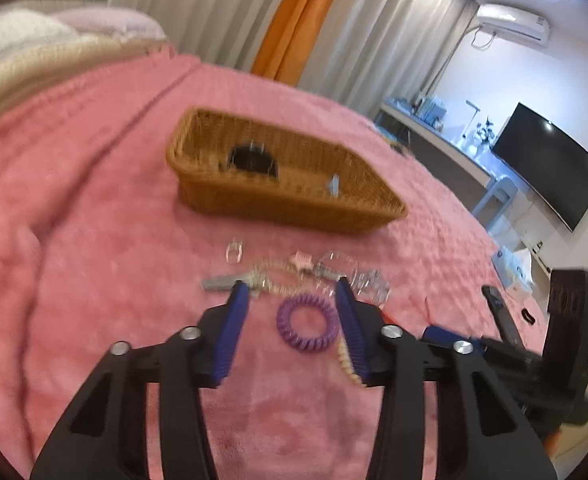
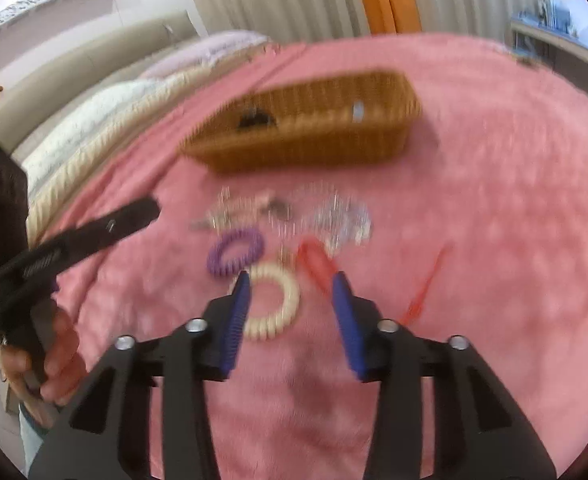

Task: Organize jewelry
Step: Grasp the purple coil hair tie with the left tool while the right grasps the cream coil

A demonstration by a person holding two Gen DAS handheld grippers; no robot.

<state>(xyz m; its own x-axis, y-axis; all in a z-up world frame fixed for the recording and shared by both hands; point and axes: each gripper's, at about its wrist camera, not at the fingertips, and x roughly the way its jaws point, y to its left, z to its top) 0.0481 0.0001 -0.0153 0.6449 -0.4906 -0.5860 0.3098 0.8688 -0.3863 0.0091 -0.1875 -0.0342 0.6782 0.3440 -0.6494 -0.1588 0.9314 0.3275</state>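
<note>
Though blurred, left wrist view shows the left gripper open, empty, above the purple coil tie; wicker basket beyond. Right view, smeared: right gripper open over cream coil tie.

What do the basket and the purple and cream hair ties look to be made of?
Basket: woven wicker or rattan, matte brown, weave visible.
Purple hair tie: coiled plastic, slightly glossy, spiral ridges.
Cream hair tie: same spiral coil, likely plastic; blur hides its finish.
</note>
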